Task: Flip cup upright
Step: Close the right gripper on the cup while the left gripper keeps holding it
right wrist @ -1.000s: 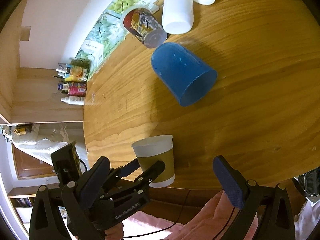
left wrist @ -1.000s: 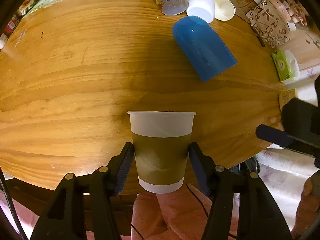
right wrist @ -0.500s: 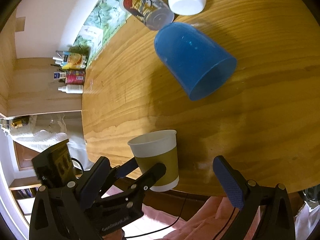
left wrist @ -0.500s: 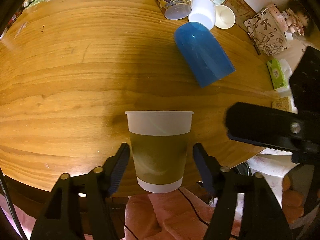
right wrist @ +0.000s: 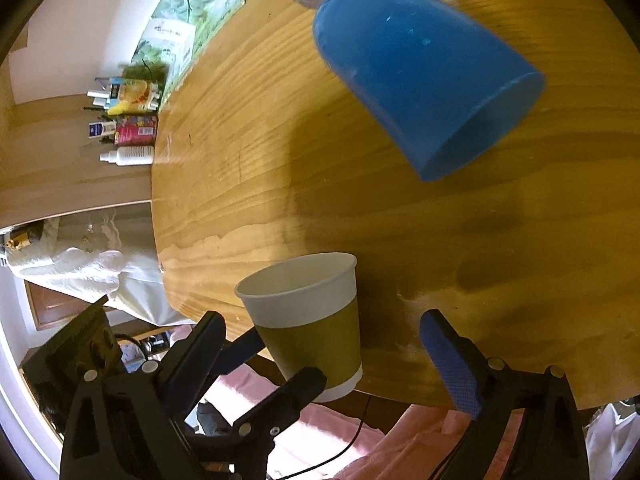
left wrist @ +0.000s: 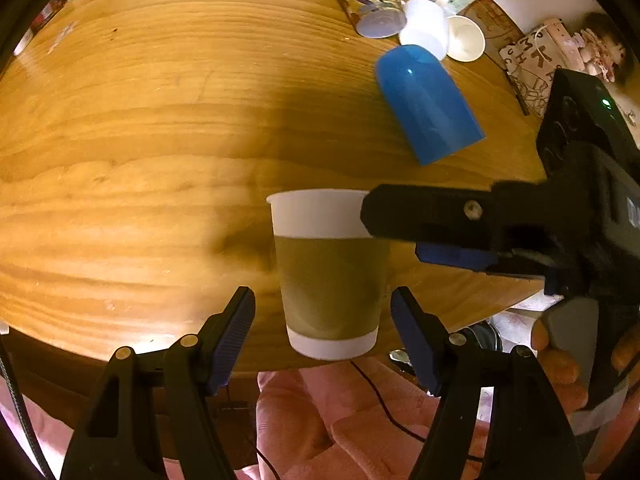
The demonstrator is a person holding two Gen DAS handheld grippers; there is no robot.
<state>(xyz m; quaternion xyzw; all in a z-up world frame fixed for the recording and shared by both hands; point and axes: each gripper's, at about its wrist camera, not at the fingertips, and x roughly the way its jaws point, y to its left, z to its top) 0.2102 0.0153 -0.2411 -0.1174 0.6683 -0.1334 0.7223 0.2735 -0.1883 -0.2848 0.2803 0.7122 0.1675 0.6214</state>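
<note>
Paper cup [left wrist: 330,272] standing upright at the near edge of the surface [left wrist: 140,152], between the left fingers [left wrist: 236,328] but clear of both. Left gripper [left wrist: 322,334] spread wide, holding nothing. Right gripper [right wrist: 320,354] also spread, empty. Blue cup [right wrist: 424,76] on its side, well ahead of the right fingers [right wrist: 450,364].

Warm, yellowish light falls on the wooden worktop [left wrist: 160,120], with a white glare patch at its near edge, left of the paper cup [left wrist: 328,272]. A broad soft shadow crosses the wood behind the paper cup — darker patches lie to its right in the right wrist view. Fisheye bending bows the worktop's edges, and the corners go black. The blue cup [right wrist: 420,72] looks slightly motion-blurred — grain softens everything.
</note>
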